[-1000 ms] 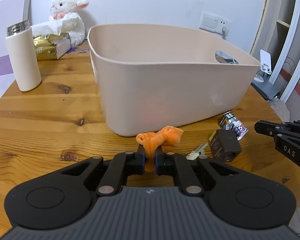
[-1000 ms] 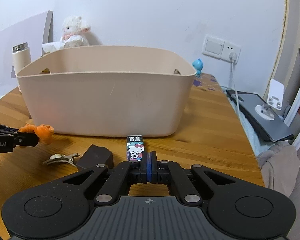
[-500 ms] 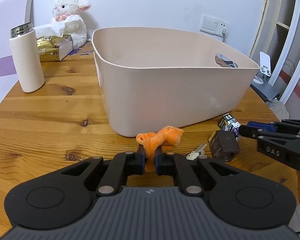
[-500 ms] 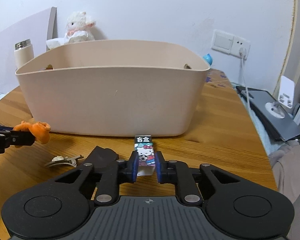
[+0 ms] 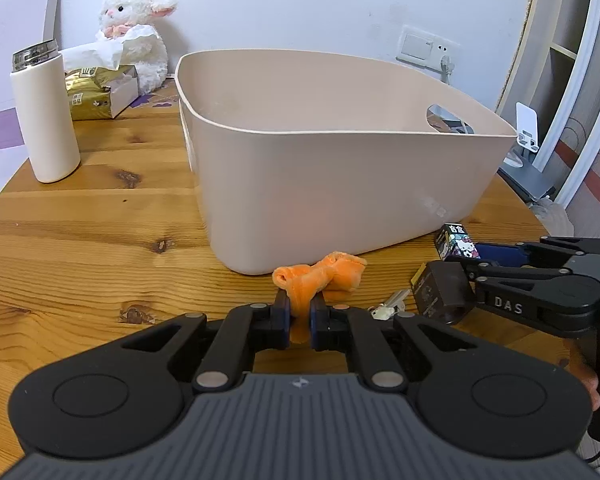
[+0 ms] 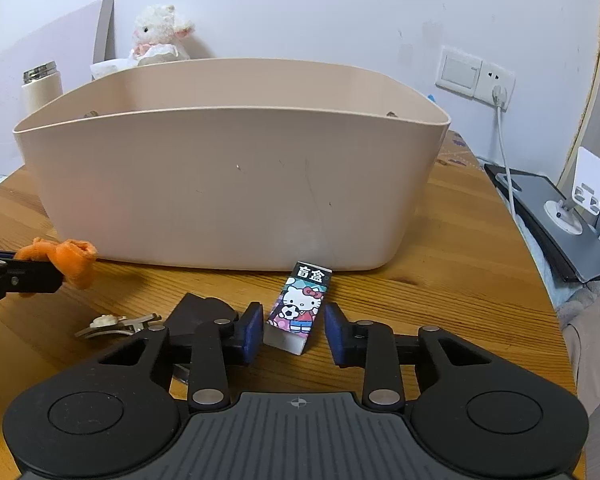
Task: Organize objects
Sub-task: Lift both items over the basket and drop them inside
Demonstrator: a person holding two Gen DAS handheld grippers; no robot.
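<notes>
Left wrist view showed the left claw [image 5: 299, 317] clamped on an orange cloth [image 5: 320, 275], just in front of the beige bin [image 5: 340, 184] on the wooden tabletop [image 5: 100, 248]. Right wrist view showed the right claw [image 6: 293, 334] spread apart around a Hello Kitty box [image 6: 300, 306] lying on the tabletop before the bin.

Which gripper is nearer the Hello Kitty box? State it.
Right. The right gripper straddles the Hello Kitty box, fingers open; the left gripper sits apart, clamping the orange cloth.
</notes>
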